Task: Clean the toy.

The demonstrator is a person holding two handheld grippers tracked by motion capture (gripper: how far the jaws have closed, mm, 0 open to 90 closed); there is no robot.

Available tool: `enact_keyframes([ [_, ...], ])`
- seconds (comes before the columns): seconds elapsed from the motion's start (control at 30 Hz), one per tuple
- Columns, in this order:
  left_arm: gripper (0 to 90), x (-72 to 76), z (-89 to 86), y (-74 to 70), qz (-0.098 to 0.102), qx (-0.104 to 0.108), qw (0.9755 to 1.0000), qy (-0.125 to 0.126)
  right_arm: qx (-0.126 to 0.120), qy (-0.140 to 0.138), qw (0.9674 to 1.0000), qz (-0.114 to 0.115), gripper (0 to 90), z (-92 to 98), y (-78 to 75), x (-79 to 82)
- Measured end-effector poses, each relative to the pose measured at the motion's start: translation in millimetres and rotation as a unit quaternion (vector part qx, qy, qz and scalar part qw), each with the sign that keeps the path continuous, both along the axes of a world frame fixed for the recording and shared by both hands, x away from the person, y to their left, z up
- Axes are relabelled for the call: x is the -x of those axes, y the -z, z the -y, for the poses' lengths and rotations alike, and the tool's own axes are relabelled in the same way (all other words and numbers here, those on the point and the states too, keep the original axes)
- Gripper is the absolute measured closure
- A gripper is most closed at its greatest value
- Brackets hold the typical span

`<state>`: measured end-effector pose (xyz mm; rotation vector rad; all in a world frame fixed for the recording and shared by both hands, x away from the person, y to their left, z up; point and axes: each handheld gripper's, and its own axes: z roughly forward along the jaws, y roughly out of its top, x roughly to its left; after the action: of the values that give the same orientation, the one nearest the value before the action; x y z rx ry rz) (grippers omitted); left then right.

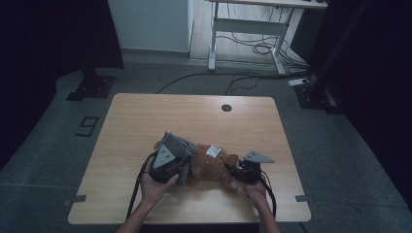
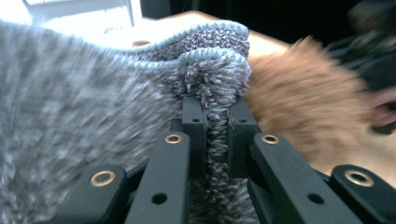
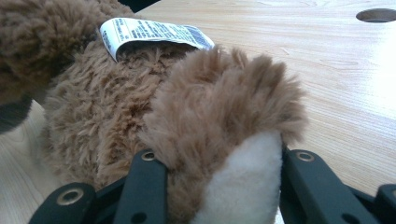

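Plush toy (image 1: 214,167) lies near table's front edge (image 1: 189,218), far half open.

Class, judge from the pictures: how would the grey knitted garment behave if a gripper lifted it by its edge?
The grey knitted garment would probably flop and drape: its edge folds between the left gripper jaws. Likely light, soft, hardly slippery given its fuzzy knit.
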<state>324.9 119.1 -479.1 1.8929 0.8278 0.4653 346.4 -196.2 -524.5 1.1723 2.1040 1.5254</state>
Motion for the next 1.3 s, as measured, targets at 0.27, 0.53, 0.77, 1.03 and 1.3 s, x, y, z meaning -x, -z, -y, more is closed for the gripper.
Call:
enact_keyframes([
  [0.27,81.0,-4.5,-7.6,1.4,-0.016,0.021,0.9996,-0.006,-0.003,-0.004,1.0000,-0.001,64.9,-0.5,0.0,0.3],
  [0.53,80.9,-7.3,-31.2,-9.5,-0.013,0.054,0.9981,-0.027,-0.007,-0.010,0.9999,-0.001,64.9,0.8,0.6,-0.7],
  [0.77,80.9,-13.6,-57.5,-11.8,-0.021,0.076,0.9953,-0.056,-0.007,-0.012,0.9999,-0.001,64.9,1.4,0.7,-0.7],
  [1.03,81.2,-17.3,-77.1,-9.5,-0.023,0.066,0.9930,-0.095,-0.012,-0.015,0.9998,-0.003,64.9,2.5,1.2,-1.7],
  [1.3,81.3,-27.4,-94.0,8.0,-0.049,0.067,0.9889,-0.123,-0.014,-0.010,0.9999,-0.003,64.7,1.7,1.2,-2.5],
])
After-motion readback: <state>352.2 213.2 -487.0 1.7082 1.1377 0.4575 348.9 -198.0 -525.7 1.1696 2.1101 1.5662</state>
